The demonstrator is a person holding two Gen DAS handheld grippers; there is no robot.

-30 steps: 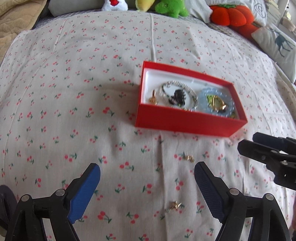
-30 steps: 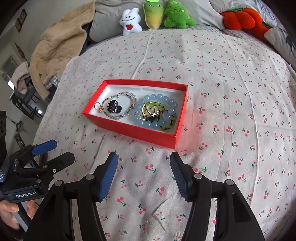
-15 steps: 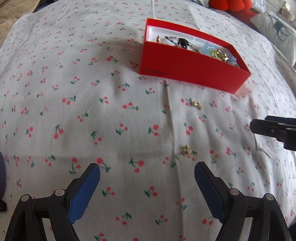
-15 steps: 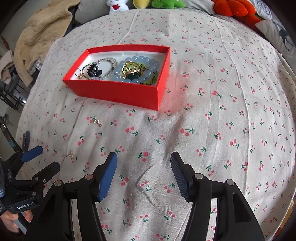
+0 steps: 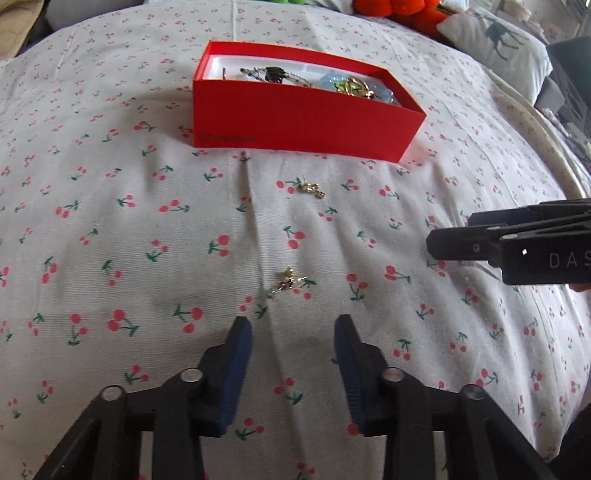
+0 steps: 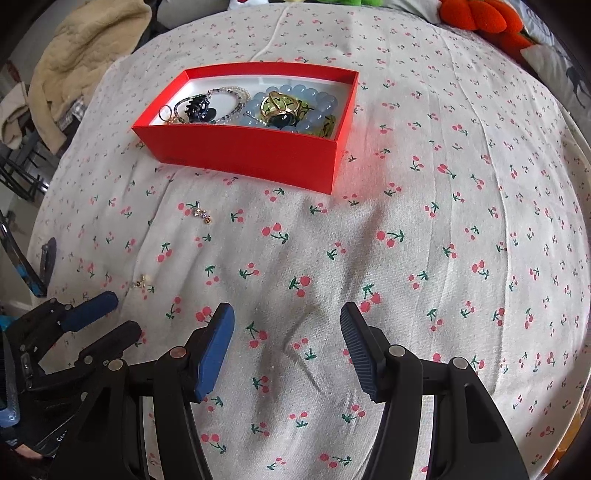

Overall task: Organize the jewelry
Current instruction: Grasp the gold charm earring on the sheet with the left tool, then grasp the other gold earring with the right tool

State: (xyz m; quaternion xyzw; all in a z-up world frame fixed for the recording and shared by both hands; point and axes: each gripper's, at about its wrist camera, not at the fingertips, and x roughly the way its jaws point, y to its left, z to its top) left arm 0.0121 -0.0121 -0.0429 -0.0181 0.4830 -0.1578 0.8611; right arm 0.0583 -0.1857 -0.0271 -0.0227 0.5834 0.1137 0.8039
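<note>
A red box (image 5: 306, 114) (image 6: 255, 147) sits on the cherry-print bed and holds bracelets, a ring and a black clip. A small gold star earring (image 5: 290, 280) (image 6: 143, 282) lies on the sheet just ahead of my left gripper (image 5: 293, 328), which is open but narrowed, low over the sheet. A second small gold piece (image 5: 311, 189) (image 6: 201, 213) lies nearer the box. My right gripper (image 6: 287, 314) is open and empty, hovering over bare sheet; it shows at the right edge of the left wrist view (image 5: 517, 240).
Plush toys (image 6: 476, 16) and pillows (image 5: 495, 40) line the far edge of the bed. A beige blanket (image 6: 74, 51) hangs at the far left. The bed drops off at the left and right sides.
My left gripper has dropped low toward the star earring and its jaws have narrowed. The right gripper has lowered and come nearer the sheet.
</note>
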